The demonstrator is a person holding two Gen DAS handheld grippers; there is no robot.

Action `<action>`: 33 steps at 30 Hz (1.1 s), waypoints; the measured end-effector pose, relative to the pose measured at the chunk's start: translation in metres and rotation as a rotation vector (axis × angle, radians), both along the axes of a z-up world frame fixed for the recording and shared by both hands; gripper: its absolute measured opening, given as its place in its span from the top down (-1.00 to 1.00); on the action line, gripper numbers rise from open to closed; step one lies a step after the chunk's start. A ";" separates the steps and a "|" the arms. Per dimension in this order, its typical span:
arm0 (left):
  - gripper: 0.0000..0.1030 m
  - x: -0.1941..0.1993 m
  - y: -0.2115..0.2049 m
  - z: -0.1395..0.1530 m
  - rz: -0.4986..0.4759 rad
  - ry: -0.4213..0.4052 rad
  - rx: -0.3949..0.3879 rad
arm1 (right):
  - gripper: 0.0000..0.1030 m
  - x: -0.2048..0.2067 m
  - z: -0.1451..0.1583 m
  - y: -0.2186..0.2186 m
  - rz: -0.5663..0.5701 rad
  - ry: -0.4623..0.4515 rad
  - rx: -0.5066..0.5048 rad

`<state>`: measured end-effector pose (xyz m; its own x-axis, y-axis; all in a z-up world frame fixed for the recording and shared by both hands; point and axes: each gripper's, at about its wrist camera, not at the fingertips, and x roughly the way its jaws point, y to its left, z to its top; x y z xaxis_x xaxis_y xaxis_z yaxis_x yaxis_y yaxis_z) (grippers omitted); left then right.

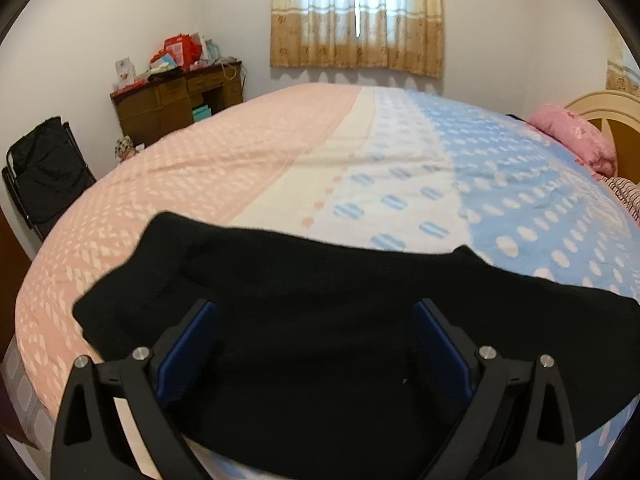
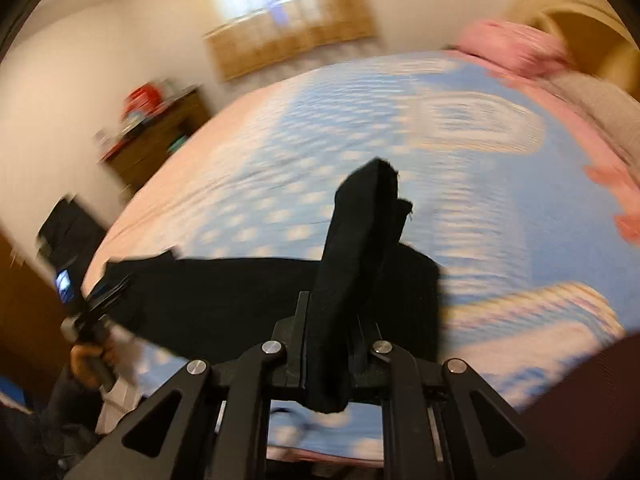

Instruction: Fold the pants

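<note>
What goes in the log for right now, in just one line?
step: folding | left gripper: open above black pants | right gripper: shut on pants end, lifted | surface: bed

We see open bed (image 1: 280,152) beyond the black pants (image 1: 320,320); only the pink pillow (image 1: 572,140) and headboard (image 1: 600,108) block the far right corner.

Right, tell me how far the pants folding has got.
Early. The black pants lie on the bed, not visibly folded small. The right hand-held gripper is shut on one end, lifted; the left hand-held gripper is open above them. Left: lay that end across, then fold again.
</note>
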<state>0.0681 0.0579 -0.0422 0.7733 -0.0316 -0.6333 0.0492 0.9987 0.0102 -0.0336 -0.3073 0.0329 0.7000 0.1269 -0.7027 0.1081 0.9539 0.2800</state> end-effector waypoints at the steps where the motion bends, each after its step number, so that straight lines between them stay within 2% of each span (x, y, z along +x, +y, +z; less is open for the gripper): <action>1: -0.95 -0.001 0.001 0.001 -0.003 -0.007 0.005 | 0.74 0.011 -0.003 0.020 0.033 0.000 0.003; 6: -0.95 -0.003 0.015 0.004 0.000 -0.037 0.030 | 0.74 0.055 -0.036 0.104 0.172 0.015 0.000; 8: -0.95 -0.002 0.020 0.002 0.007 -0.037 0.043 | 0.73 0.068 -0.055 0.133 0.200 0.041 -0.044; 11: -0.95 0.002 0.029 -0.005 0.026 -0.021 0.039 | 0.72 0.081 -0.083 0.175 0.193 0.066 -0.215; 13: -0.95 0.005 0.035 -0.011 0.037 -0.004 0.021 | 0.65 0.083 -0.100 0.198 0.171 0.049 -0.345; 15: -0.95 0.006 0.038 -0.016 0.040 0.008 0.015 | 0.40 0.088 -0.116 0.215 0.136 0.044 -0.422; 16: -0.95 0.006 0.038 -0.017 0.037 0.009 0.019 | 0.08 0.088 -0.122 0.222 0.134 0.042 -0.443; 17: -0.95 0.006 0.037 -0.018 0.035 0.008 0.026 | -0.04 0.085 -0.125 0.233 0.136 0.007 -0.474; 18: -0.95 0.005 0.035 -0.019 0.031 0.004 0.037 | -0.04 0.082 -0.123 0.236 0.151 -0.021 -0.482; 20: -0.95 0.006 0.033 -0.020 0.026 0.005 0.046 | -0.11 0.075 -0.117 0.244 0.215 -0.063 -0.449; 22: -0.95 0.006 0.034 -0.021 0.026 0.007 0.046 | -0.12 0.071 -0.106 0.245 0.277 -0.093 -0.363; 26: -0.96 0.006 0.034 -0.022 0.025 0.006 0.049 | -0.11 0.056 -0.081 0.225 0.373 -0.189 -0.059; 28: -0.96 0.007 0.034 -0.023 0.026 0.006 0.056 | -0.11 0.055 -0.077 0.208 0.314 -0.202 0.027; 30: -0.96 0.006 0.034 -0.023 0.025 0.006 0.061 | -0.11 0.057 -0.081 0.187 0.204 -0.206 0.060; 32: -0.97 0.006 0.034 -0.023 0.024 0.007 0.061 | -0.11 0.061 -0.092 0.170 0.080 -0.162 0.080; 33: -0.97 0.005 0.034 -0.023 0.025 0.007 0.061 | -0.12 0.067 -0.101 0.165 0.066 -0.125 0.103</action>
